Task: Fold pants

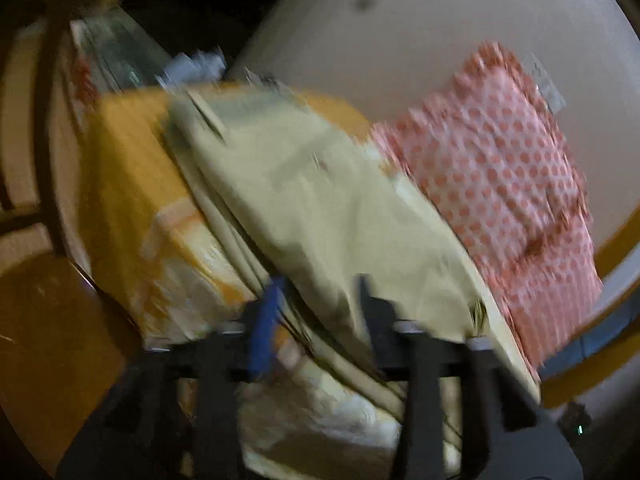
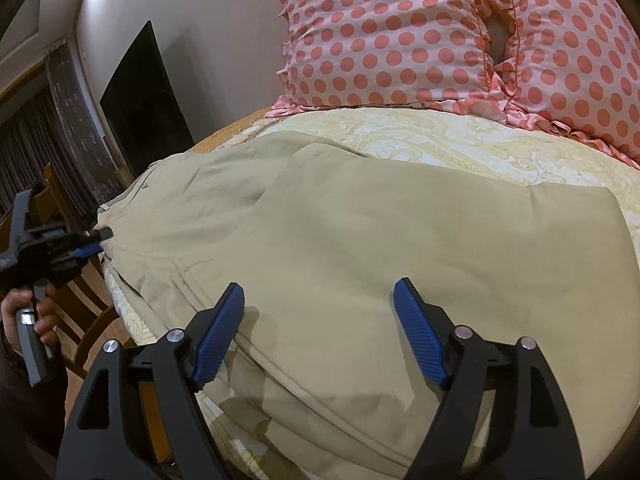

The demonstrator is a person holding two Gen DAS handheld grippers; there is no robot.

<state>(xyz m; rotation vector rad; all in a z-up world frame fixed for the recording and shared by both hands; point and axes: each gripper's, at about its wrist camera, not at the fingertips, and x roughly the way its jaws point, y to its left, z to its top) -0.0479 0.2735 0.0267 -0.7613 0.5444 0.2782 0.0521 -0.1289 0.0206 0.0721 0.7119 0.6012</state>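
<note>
The beige pants (image 2: 360, 248) lie folded over on the bed, waistband end at the left. My right gripper (image 2: 320, 296) is open and empty, hovering just above the near part of the pants. My left gripper (image 2: 102, 240) shows in the right wrist view at the pants' left edge, with its tips right at the fabric. The left wrist view is blurred; there the pants (image 1: 320, 200) run away from my left gripper (image 1: 320, 292), whose fingers stand apart over the cloth edge. Whether fabric is pinched is unclear.
A yellow patterned bedsheet (image 2: 460, 140) covers the bed. Two pink polka-dot pillows (image 2: 380, 32) lean at the head against the wall. A wooden chair (image 2: 80, 312) stands at the bed's left side. A dark panel (image 2: 144, 100) hangs on the wall.
</note>
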